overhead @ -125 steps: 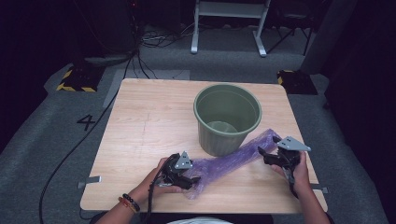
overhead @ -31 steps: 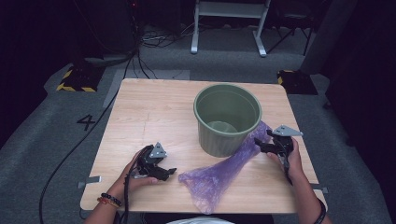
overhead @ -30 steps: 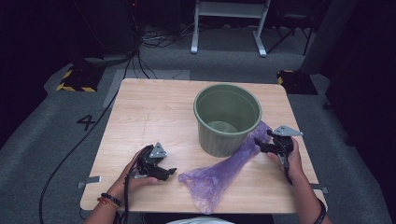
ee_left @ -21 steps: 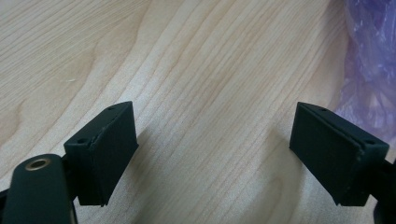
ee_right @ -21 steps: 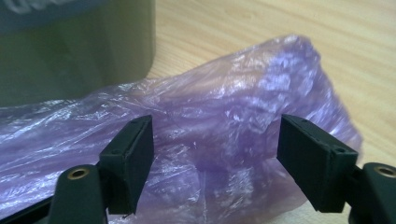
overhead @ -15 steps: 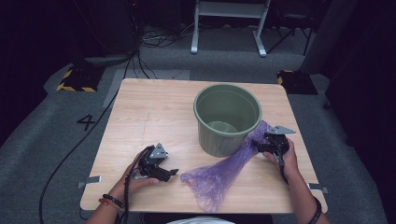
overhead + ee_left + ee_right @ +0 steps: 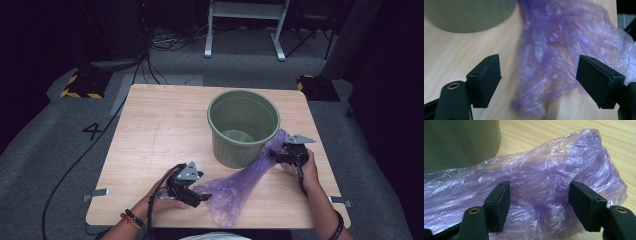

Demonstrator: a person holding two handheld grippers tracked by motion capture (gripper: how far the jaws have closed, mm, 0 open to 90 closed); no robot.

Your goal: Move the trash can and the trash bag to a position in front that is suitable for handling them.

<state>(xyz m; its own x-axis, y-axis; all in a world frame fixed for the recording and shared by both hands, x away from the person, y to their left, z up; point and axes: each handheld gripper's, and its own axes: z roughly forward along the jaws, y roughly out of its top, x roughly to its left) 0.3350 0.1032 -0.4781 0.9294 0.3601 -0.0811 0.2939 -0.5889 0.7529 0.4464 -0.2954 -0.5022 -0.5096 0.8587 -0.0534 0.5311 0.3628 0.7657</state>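
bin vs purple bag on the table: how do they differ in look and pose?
The green bin is rigid, opaque and stands upright with its mouth up; the purple bag is thin, crinkled, see-through film lying flat and stretched out. The bin stands mid-table; the bag runs from its right side toward the near edge. Both rest on the wooden table.

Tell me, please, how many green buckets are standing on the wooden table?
1. The green bucket stands upright toward the far right part of the table, with the purple plastic bag lying against its near right side. Nothing else on the tabletop could hide another.
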